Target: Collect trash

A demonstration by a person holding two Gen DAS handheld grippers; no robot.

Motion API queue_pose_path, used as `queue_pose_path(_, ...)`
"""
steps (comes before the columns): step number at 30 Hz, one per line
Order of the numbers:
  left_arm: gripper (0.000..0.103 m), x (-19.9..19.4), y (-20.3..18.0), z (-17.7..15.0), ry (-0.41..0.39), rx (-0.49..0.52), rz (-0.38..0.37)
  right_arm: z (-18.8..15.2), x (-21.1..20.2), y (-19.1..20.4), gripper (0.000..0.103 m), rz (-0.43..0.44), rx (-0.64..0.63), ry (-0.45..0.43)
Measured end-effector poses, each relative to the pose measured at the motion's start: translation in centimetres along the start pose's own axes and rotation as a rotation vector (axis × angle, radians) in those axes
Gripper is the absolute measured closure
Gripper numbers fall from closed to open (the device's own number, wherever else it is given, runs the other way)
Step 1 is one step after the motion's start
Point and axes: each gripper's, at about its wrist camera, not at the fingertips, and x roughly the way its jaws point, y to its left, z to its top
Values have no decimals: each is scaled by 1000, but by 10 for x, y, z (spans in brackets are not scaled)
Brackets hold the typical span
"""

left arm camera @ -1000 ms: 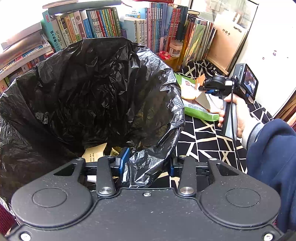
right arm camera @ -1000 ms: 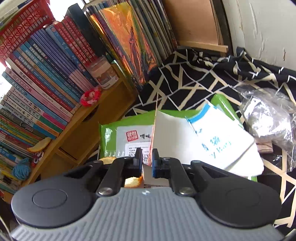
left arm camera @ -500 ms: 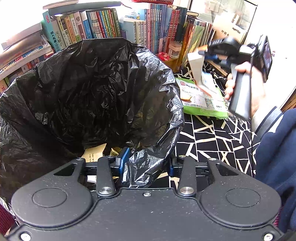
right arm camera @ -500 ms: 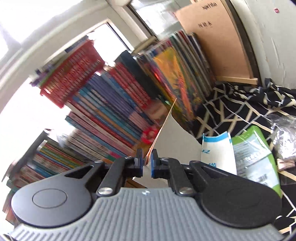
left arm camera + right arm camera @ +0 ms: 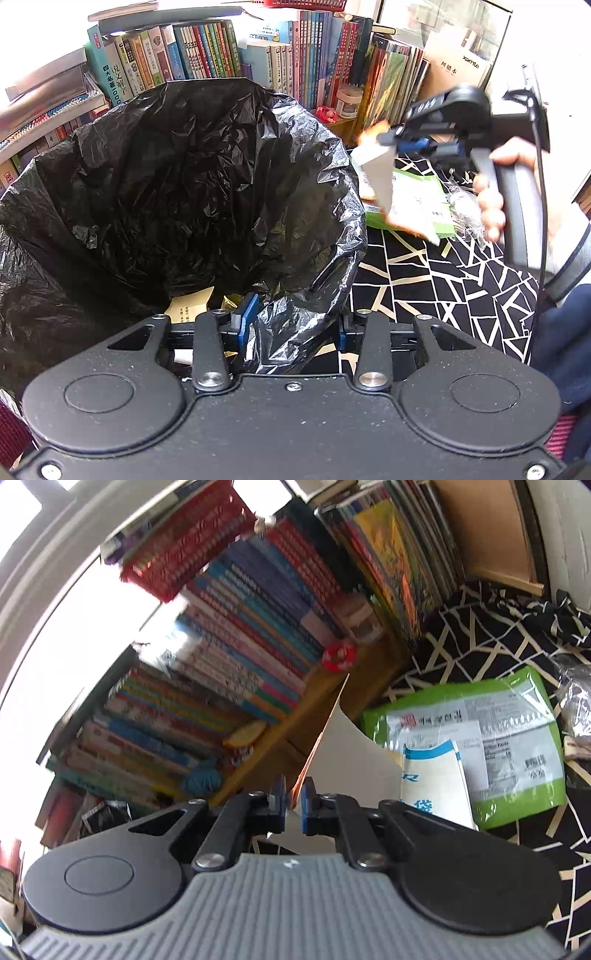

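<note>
The bag [image 5: 177, 184] gapes wide ahead of the left tool [image 5: 291, 325], whose jaws pinch its bunched rim, likely to hold the mouth open for dropping; scraps already lie at its bottom. Beyond the bag's right rim, the right tool [image 5: 293, 805] carries a card [image 5: 343, 760] with a white-and-blue wrapper [image 5: 436, 779] hanging beside it, lifted off the tabletop [image 5: 424, 280] and just short of the bag. Its jaws are opening slightly, the card's edge between them. Past that tool, a green packet [image 5: 517, 746] and crumpled clear plastic [image 5: 576, 694] await collection.
</note>
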Motion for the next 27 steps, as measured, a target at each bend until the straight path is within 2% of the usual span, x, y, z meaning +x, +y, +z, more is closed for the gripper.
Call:
queue_pose_path(2,65,0,-1,0,-1,2,3,-6,8,-2,79,33,1,59)
queue_pose_path(3,65,0,-1,0,-1,3,4,-6,11,-4,54,44,10,80)
queue_pose_path(4,65,0,-1,0,-2,4,5,-7,11,-5,46,50,18,88)
queue_pose_path(5,65,0,-1,0,-2,5,5,-7,10,-5,33,53,19,81)
queue_pose_path(9,65,0,-1,0,-4,7,6,-2,3,-5,19,46,-8,33)
queue_pose_path(12,65,0,-1,0,-3,7,6,3,-2,-8,16,27,-14,-5)
queue_pose_path(15,65,0,-1,0,-4,5,4,11,-10,-11,8,109,-6,-37)
queue_pose_path(17,65,0,-1,0,-4,6,4,14,-16,-8,2,116,-25,-76)
queue_pose_path(18,65,0,-1,0,-4,6,4,16,-19,-5,1,86,-39,-91)
queue_pose_path(22,65,0,-1,0,-4,6,4,20,-14,-9,1,-139,-45,-86)
queue_pose_path(24,65,0,-1,0,-4,6,5,20,-8,-23,1,-244,6,-41)
queue_pose_path(27,65,0,-1,0,-4,6,5,18,6,-52,1,-323,109,73)
